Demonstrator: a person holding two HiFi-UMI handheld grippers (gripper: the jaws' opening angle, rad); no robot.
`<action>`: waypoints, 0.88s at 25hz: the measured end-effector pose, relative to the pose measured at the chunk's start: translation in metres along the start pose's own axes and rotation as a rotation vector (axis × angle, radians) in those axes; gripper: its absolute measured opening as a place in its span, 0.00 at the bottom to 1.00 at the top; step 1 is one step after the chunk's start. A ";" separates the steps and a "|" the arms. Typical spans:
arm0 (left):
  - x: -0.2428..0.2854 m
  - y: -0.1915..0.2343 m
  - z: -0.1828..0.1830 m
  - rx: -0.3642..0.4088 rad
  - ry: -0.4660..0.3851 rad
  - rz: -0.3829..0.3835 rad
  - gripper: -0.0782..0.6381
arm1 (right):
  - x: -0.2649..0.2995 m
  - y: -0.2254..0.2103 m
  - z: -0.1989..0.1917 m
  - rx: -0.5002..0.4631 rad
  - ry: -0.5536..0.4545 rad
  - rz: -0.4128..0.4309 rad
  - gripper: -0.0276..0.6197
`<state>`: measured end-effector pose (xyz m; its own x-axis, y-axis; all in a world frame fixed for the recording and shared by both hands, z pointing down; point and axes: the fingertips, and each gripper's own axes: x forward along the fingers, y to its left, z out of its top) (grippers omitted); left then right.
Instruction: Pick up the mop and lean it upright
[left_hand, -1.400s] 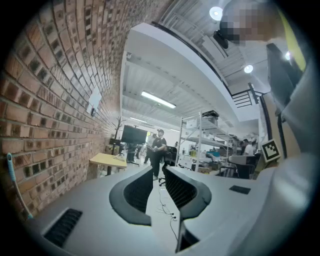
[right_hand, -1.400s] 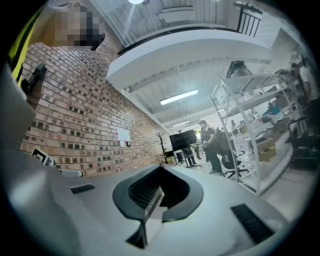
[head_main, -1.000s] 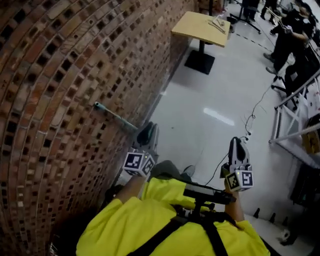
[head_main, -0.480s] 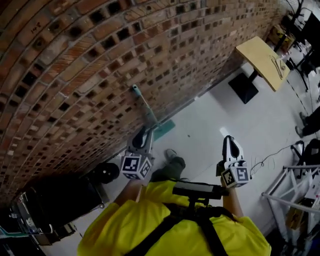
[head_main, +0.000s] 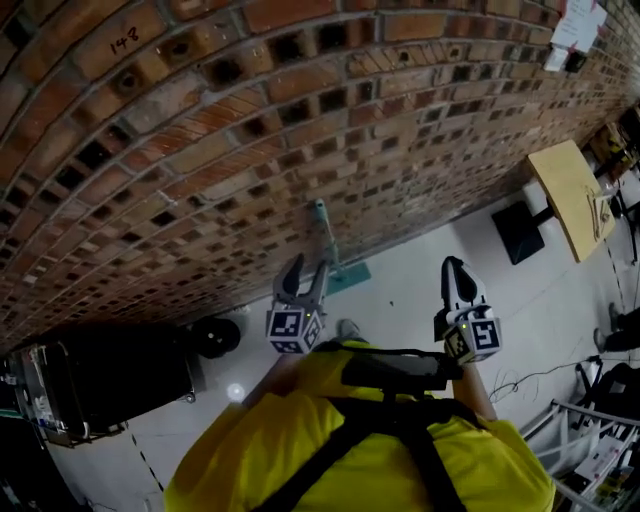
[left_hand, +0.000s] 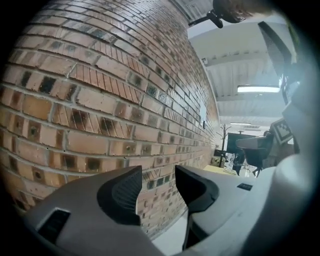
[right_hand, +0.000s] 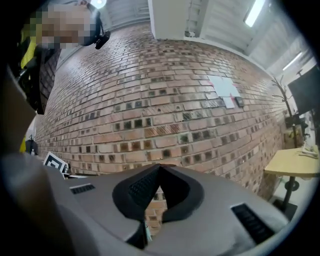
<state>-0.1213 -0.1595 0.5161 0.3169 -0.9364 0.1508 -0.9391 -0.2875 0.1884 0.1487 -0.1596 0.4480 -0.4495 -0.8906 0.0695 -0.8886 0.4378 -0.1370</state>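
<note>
The pale, glossy floor (head_main: 420, 300) ran along the foot of a brick wall (head_main: 300, 120). On it stood the mop (head_main: 332, 250), teal head down by the wall, handle slanting up beside the bricks. A table (head_main: 572, 195) stood to the right. A dark cart (head_main: 100, 385) and a round black thing (head_main: 215, 337) sat to the left, and a cable (head_main: 530, 375) trailed at the right.

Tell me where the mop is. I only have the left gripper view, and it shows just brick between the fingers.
Observer: In the head view the mop leans upright against the brick wall, just ahead of the left gripper. That gripper's fingers are opening with nothing between them.
Operator: Report its bottom end.
Observer: Its teal pad sits on the floor at the wall's foot.
Operator: Check the other gripper.
Observer: The right gripper has its fingers together and is empty.
</note>
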 end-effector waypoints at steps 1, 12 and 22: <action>0.006 0.004 -0.003 0.010 0.007 0.001 0.39 | 0.011 -0.002 0.000 -0.005 0.004 0.004 0.05; 0.108 0.065 -0.063 0.005 0.084 0.119 0.37 | 0.085 0.014 -0.029 0.010 0.111 0.134 0.05; 0.173 0.083 -0.089 0.031 0.149 0.175 0.37 | 0.110 -0.003 -0.040 0.014 0.151 0.159 0.05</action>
<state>-0.1327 -0.3275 0.6446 0.1633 -0.9331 0.3204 -0.9842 -0.1318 0.1178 0.0978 -0.2542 0.4958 -0.5935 -0.7813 0.1933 -0.8045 0.5686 -0.1717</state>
